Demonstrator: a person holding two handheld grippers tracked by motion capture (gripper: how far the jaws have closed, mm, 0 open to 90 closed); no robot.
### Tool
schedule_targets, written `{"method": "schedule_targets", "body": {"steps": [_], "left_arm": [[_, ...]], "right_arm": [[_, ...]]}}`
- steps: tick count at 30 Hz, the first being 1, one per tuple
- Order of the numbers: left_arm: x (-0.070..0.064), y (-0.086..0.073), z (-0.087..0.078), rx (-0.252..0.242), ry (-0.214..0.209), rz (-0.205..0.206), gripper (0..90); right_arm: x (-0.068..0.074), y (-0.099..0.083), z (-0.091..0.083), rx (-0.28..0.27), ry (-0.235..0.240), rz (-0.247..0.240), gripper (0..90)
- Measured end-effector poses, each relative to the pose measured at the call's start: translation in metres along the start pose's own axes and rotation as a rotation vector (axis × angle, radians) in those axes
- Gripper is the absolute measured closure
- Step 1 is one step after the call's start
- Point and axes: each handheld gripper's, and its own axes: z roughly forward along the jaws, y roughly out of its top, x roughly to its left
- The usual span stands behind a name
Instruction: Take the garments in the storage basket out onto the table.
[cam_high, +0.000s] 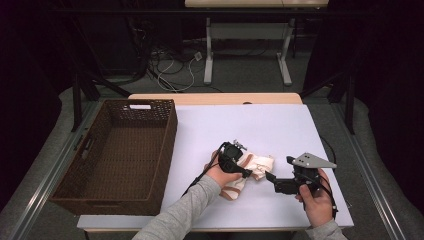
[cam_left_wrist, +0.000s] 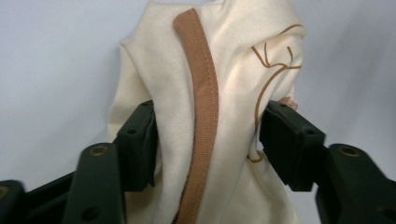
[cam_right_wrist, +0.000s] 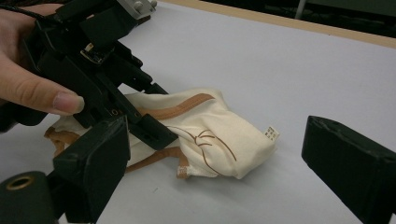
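Both grippers work close to our edge of the white tabletop (cam_high: 280, 130). We hold the right gripper (cam_high: 272, 178) low and nearest us, its jaws spread wide and empty, aimed at the small cream cotton garment with tan trim (cam_high: 257, 165) just ahead of it. In the right gripper view that spread frames the near, folded end of the cloth, so we judge it is lined up to take a second hold there.

Just beyond, our left gripper (cam_left_wrist: 208, 135) comes down on the garment from above, jaws on either side of a bunched fold and pressing into it; we read this as a pinch on the cloth, likely to pin or lift it while the other side is gathered. Our left hand (cam_right_wrist: 32, 88) wraps the gripper body.

We see the garment lying crumpled on the table, between the two grippers. It is soft, pale cream, with a ribbed tan binding (cam_left_wrist: 203, 107) running along one edge, thin tan line stitching on the front, and a small white tag (cam_right_wrist: 270, 133) at one corner.

Farther left sits a dark brown woven rectangular basket (cam_high: 167, 145), well apart from the cloth, a likely place for it.
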Motion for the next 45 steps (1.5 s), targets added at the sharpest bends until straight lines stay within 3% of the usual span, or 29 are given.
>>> {"method": "schedule_targets", "body": {"steps": [8,11,17,23,32,37,39,45], "left_arm": [[0.001,0.000,-0.007,-0.046,0.031,-0.021,17.6],[0.000,-0.001,-0.014,-0.063,0.065,0.000,15.1],[0.002,-0.006,-0.027,-0.118,0.071,-0.027,0.3],[0.006,-0.020,-0.046,-0.206,0.069,-0.099,0.4],[0.007,-0.041,-0.073,-0.278,0.059,-0.080,0.4],[0.006,-0.054,-0.086,-0.303,0.072,-0.034,0.4],[0.007,-0.059,-0.088,-0.322,0.067,-0.049,0.4],[0.011,-0.071,-0.091,-0.314,0.064,-0.044,0.4]], "right_arm": [[0.000,0.000,0.000,-0.001,-0.003,-0.002,7.7],[0.000,0.000,0.000,0.001,-0.003,-0.006,7.7],[0.000,-0.001,0.001,-0.004,-0.006,-0.006,7.7],[0.001,-0.002,0.001,0.007,-0.005,-0.008,7.7],[0.003,-0.004,0.006,0.014,-0.004,-0.011,7.7],[0.004,-0.005,0.007,0.025,-0.004,-0.022,7.7],[0.005,-0.006,0.007,0.020,-0.002,-0.015,7.7],[0.005,-0.010,0.011,0.032,0.001,-0.017,7.7]]}}
